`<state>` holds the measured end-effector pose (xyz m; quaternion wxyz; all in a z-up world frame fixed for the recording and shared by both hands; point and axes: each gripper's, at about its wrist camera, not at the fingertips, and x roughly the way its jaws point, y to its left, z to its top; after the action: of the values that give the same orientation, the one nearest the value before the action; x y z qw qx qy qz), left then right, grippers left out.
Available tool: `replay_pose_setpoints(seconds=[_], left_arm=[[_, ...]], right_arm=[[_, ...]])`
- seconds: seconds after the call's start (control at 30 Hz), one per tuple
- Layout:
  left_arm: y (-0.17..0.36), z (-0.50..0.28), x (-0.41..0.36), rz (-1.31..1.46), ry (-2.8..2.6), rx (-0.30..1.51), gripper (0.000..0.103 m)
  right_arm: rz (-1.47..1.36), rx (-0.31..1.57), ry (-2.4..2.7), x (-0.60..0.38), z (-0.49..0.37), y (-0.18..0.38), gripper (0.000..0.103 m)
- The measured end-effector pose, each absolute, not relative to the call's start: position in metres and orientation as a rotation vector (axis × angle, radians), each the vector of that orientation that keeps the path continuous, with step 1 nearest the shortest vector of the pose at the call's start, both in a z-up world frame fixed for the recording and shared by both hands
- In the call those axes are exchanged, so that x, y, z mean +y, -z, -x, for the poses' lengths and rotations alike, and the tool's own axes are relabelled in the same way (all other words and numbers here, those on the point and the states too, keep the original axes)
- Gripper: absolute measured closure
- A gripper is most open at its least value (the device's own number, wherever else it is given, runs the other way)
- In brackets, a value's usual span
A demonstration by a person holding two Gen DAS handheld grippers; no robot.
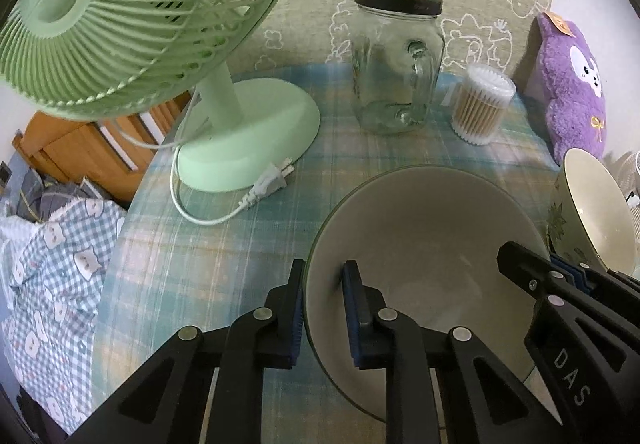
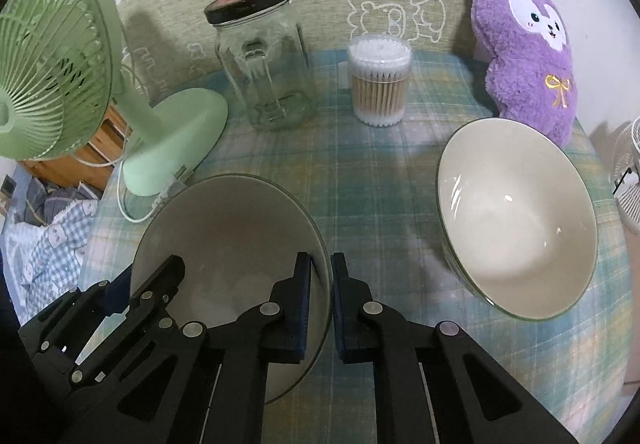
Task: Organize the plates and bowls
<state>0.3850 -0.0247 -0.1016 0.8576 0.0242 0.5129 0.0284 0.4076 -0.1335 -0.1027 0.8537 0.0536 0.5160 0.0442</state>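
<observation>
A cream bowl (image 1: 432, 244) with a dark rim sits on the plaid tablecloth; it also shows in the right wrist view (image 2: 228, 236). My left gripper (image 1: 324, 308) straddles its left rim, one finger outside and one inside, with a gap around the wall. My right gripper (image 2: 321, 300) is closed on the same bowl's right rim; it shows in the left wrist view (image 1: 560, 284). A second cream bowl (image 2: 516, 219) with a leaf pattern outside stands to the right, also visible in the left wrist view (image 1: 592, 211).
A green desk fan (image 1: 132, 15) with cord and plug (image 1: 268, 183) stands at the left. A lidded glass jar (image 2: 264, 67), a tub of cotton swabs (image 2: 378, 79) and a purple plush toy (image 2: 528, 43) stand at the back. The table edge drops off at the left.
</observation>
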Motion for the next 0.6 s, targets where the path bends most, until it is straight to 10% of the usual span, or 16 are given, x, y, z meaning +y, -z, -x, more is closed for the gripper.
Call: replay_pose_setpoints(seconds=[0.6], left_arm=[[0.048, -0.303, -0.026, -0.061, -0.031, 1.042, 0.087]], right_arm=[[-0.138, 1.067, -0.059, -0.139, -0.308, 0.050, 0.090]])
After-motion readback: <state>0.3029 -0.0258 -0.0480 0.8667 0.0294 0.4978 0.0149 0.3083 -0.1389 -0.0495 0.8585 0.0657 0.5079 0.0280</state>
